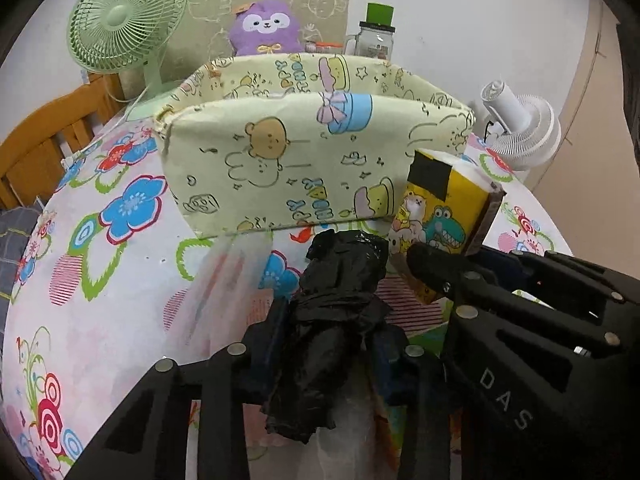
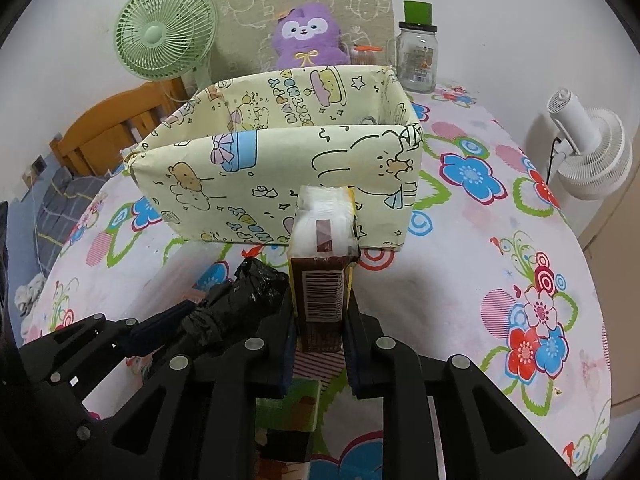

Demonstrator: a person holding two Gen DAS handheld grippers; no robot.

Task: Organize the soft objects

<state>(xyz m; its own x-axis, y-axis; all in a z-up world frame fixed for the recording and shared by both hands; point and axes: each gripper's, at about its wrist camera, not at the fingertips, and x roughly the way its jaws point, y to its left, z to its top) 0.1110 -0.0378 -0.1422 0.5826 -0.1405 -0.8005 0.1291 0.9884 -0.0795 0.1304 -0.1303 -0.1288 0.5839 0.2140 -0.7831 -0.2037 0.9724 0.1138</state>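
Note:
My left gripper (image 1: 328, 344) is shut on a roll of black plastic bags (image 1: 336, 320), held above the floral tablecloth in front of the pale yellow cartoon-print fabric box (image 1: 280, 168). My right gripper (image 2: 320, 320) is shut on a yellow cartoon tissue pack (image 2: 324, 268), held upright just before the box's (image 2: 280, 176) front wall. The tissue pack shows in the left wrist view (image 1: 444, 220) beside the black roll, and the roll shows in the right wrist view (image 2: 236, 300) to the left. The box looks empty as far as I can see inside.
A purple plush toy (image 2: 306, 38), a glass jar with a green lid (image 2: 418, 56) and a green fan (image 2: 166, 34) stand behind the box. A white fan (image 2: 588, 152) stands at the right. A wooden chair (image 1: 52, 136) is at the left. A green packet (image 2: 288, 404) lies under my right gripper.

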